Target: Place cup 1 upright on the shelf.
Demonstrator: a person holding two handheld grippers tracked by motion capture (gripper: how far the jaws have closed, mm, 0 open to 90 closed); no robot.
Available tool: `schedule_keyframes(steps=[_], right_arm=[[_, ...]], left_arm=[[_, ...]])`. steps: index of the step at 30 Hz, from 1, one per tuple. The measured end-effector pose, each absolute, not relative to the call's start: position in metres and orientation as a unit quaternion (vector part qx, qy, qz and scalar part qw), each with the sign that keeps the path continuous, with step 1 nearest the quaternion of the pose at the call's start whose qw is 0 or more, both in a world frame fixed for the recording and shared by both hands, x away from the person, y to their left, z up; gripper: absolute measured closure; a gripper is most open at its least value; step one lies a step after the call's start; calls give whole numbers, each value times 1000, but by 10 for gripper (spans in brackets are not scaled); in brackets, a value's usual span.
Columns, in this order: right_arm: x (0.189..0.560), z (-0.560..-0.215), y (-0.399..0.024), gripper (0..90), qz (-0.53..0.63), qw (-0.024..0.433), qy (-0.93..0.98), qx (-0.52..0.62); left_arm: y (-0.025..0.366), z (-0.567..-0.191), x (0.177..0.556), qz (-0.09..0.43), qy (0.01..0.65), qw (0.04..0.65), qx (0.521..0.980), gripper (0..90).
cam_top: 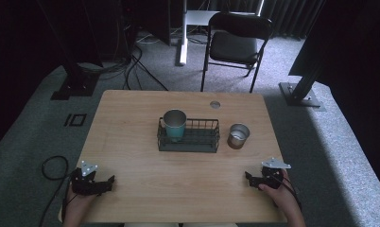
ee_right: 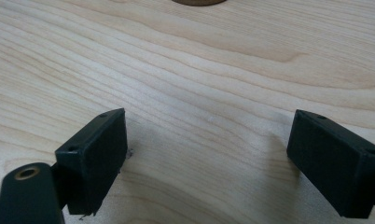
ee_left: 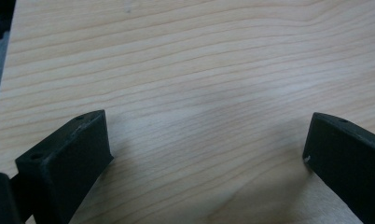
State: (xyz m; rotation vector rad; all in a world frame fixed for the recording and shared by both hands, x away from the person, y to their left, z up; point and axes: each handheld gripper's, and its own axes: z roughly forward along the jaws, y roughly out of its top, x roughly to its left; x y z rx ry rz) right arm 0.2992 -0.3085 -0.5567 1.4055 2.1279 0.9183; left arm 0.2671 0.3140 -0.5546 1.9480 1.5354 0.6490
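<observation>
A: Where do the cups sit from the grippers?

B: Both are forward, well apart from either hand. The metal cup [cam_top: 238, 135] stands on the table [cam_top: 131, 118] just right of the wire basket [cam_top: 188, 141]; the teal cup [cam_top: 174, 125] stands upright in the basket's left end.

A: Which hand is nearer?

B: The right gripper [cam_top: 255, 179] is nearer to the metal cup, I'd judge. The left gripper [cam_top: 103, 185] rests at the near left edge.

A: Jaws?

B: Both spread wide, holding nothing, over bare wood.

A: Anything unclear?

B: Whether the cups hold anything; it's dim.
</observation>
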Motion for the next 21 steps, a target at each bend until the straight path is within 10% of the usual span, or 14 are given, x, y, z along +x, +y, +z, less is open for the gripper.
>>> schedule_keyframes(steps=[21], right_arm=[[299, -557, -309, 118, 331, 214, 767, 506]], left_arm=[[319, -555, 275, 247, 613, 275, 698, 14]])
